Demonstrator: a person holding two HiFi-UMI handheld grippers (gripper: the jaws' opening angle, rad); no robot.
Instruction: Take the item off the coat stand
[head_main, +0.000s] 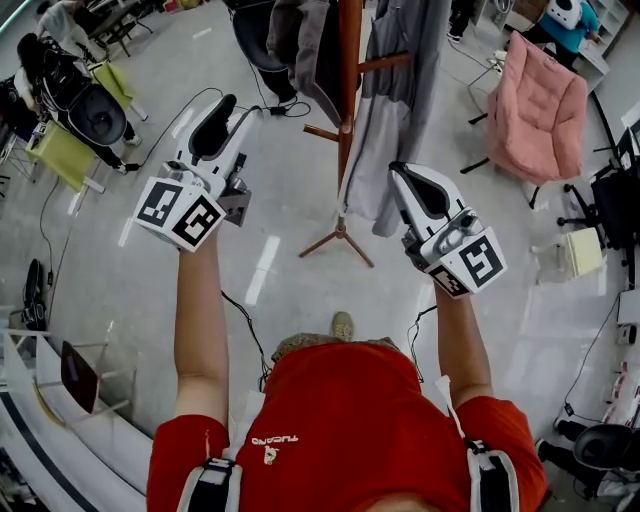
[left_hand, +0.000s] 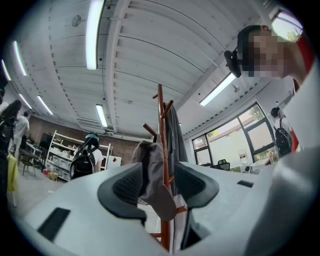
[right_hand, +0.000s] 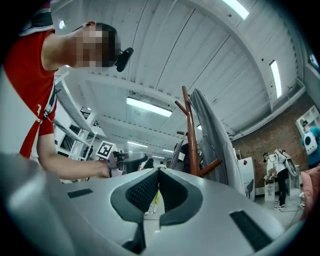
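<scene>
A brown wooden coat stand (head_main: 349, 90) stands on the floor ahead of me. A light grey coat (head_main: 395, 120) hangs on its right side and a darker grey garment (head_main: 310, 50) on its left. My left gripper (head_main: 214, 128) is raised to the left of the stand, apart from it. Its jaws are open, and in the left gripper view (left_hand: 161, 182) the grey garment (left_hand: 152, 170) and the stand's pole (left_hand: 161, 115) show through the gap, farther off. My right gripper (head_main: 425, 190) is close to the grey coat's lower edge. In its own view (right_hand: 159, 172) the jaws are shut and empty.
A pink padded chair (head_main: 540, 110) is at the back right. A black office chair (head_main: 95, 115) and yellow-green stools (head_main: 62, 152) are at the left. Cables (head_main: 245, 320) run across the floor near my feet. A white shelf (head_main: 60, 400) is at the lower left.
</scene>
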